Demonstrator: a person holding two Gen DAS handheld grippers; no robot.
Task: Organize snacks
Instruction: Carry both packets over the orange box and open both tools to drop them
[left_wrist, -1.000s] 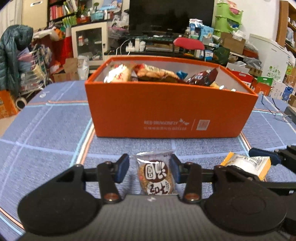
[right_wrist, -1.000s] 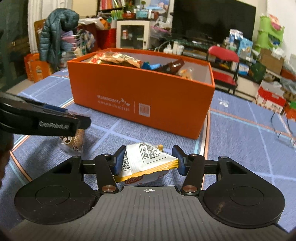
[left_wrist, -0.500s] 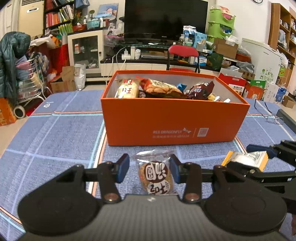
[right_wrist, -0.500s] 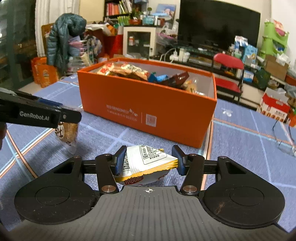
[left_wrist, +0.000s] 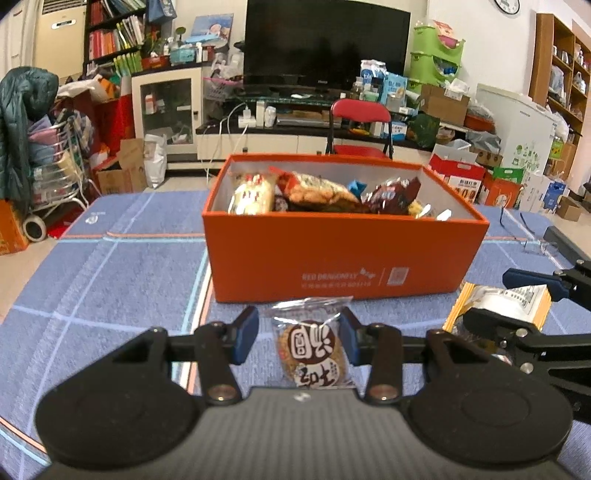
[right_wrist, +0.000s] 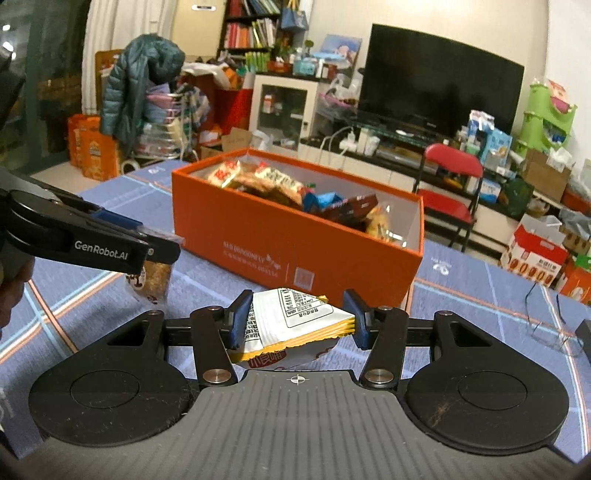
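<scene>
Left wrist view: left gripper (left_wrist: 298, 334) pinches a light, crinkly cookie packet (left_wrist: 314, 343) by its sides, just before the orange box (left_wrist: 347, 254). Right gripper (right_wrist: 297, 320) clamps a soft yellow-edged pouch (right_wrist: 291, 319) there too, likely slippery.

Left wrist: low over table (left_wrist: 110, 280), squarely facing the orange box (left_wrist: 343, 254).
Right wrist: rightward, angled at its corner.
Shared: box (right_wrist: 295, 243), television.
</scene>
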